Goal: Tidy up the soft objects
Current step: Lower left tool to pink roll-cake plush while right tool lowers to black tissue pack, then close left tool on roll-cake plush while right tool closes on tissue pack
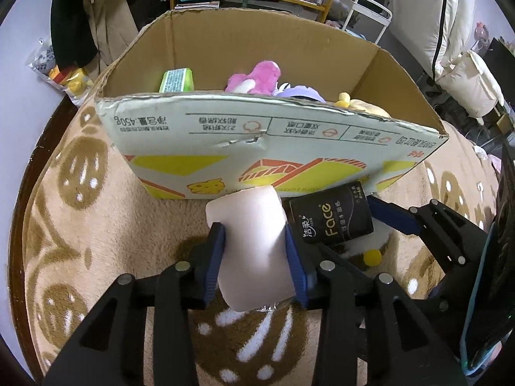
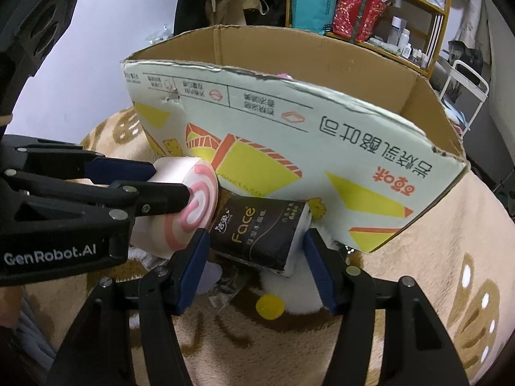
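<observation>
- On a tan blanket (image 1: 96, 225) with brown cookie shapes stands an open cardboard box (image 1: 257, 135), its printed near wall torn along the top edge.
- Inside the box, the left wrist view shows a green packet (image 1: 177, 80) toward the left, a pink plush toy (image 1: 254, 77) in the middle, a lilac soft thing (image 1: 297, 91) beside it and a pale yellow plush (image 1: 363, 106) toward the right (all partly cut off by the near wall).
- From the right wrist view only a sliver of pink shows over the box wall; the rest of the contents are hidden.
- Left hand-held gripper (image 1: 254, 257): its blue pads pinch a white soft roll (image 1: 251, 234) just in front of the box wall.
- Only the right wrist view shows the roll's end face, a pink spiral; in the left view it reads as a plain white block.
- Right hand-held gripper (image 2: 254, 267): its pads press the two ends of a black tissue pack (image 2: 257, 238) marked "Face", which lies against the foot of the box, touching the roll.
- Under the pack lies a white plush with a yellow dot (image 2: 269, 306), mostly hidden, with some crinkled clear wrap I cannot identify.
</observation>
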`<state>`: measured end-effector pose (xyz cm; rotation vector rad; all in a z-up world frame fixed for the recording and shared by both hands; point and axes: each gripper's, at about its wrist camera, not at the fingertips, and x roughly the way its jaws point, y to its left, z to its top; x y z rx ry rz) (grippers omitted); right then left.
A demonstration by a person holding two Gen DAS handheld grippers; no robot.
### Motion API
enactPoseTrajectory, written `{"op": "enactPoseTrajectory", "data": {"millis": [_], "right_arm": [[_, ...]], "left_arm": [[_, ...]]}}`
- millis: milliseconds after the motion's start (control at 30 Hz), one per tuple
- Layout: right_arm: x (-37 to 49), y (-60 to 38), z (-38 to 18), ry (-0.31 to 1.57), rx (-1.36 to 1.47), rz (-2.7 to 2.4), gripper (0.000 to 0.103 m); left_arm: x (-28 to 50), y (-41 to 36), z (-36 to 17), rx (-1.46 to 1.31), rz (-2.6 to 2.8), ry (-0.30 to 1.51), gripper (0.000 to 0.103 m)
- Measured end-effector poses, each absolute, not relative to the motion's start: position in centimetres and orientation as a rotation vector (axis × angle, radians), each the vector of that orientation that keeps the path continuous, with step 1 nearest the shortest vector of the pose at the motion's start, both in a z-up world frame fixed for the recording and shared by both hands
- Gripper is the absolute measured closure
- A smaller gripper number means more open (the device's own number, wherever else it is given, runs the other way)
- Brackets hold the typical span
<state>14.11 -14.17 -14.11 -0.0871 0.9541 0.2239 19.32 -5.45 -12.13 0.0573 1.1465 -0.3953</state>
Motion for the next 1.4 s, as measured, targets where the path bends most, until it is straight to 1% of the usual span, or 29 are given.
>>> {"op": "enactPoseTrajectory", "data": {"millis": [33,67,100,200,300,400,467,567,767,1033,1400], "right_arm": [[14.1,-14.1,-14.1,0.954,-0.088,0.226,0.035],[14.1,-14.0,-14.2,0.955,-0.091,0.227,0.034],[14.1,-14.0,-14.2,0.955,-0.094,0.227,0.034],[14.2,-13.9,-14.4,0.959,-0.098,0.228,0.034],[14.3,-13.8,-14.6,0.959,-0.103,0.226,0.034],[14.3,-13.6,-14.8,0.957,-0.112,0.230,0.029],[14.3,-13.4,-15.0,0.954,-0.130,0.225,0.028],[14.3,-12.9,-15.2,0.947,-0.166,0.209,0.028],[14.0,-12.3,-15.7,0.915,-0.192,0.164,0.027],[13.9,-12.0,-15.8,0.918,-0.209,0.148,0.029],[14.0,-13.8,-14.1,0.930,-0.095,0.171,0.032]], "left_arm": [[19.3,-5.5,-12.2,0.058,-0.397,1.149,0.062],[19.4,-5.5,-12.2,0.061,-0.397,1.152,0.055],[19.3,-5.6,-12.4,0.069,-0.397,1.159,0.051],[19.1,-6.2,-13.2,0.142,-0.355,1.156,0.050],[18.9,-6.1,-13.2,0.136,-0.358,1.148,0.057],[18.8,-5.9,-13.0,0.138,-0.358,1.138,0.064],[18.8,-5.9,-13.0,0.160,-0.360,1.138,0.071],[19.0,-5.9,-12.9,0.175,-0.357,1.139,0.075],[19.5,-4.4,-12.5,0.130,-0.336,1.154,0.076],[19.6,-4.1,-12.2,0.157,-0.285,1.146,0.076],[18.2,-4.0,-11.1,0.160,-0.261,1.101,0.076]]}}
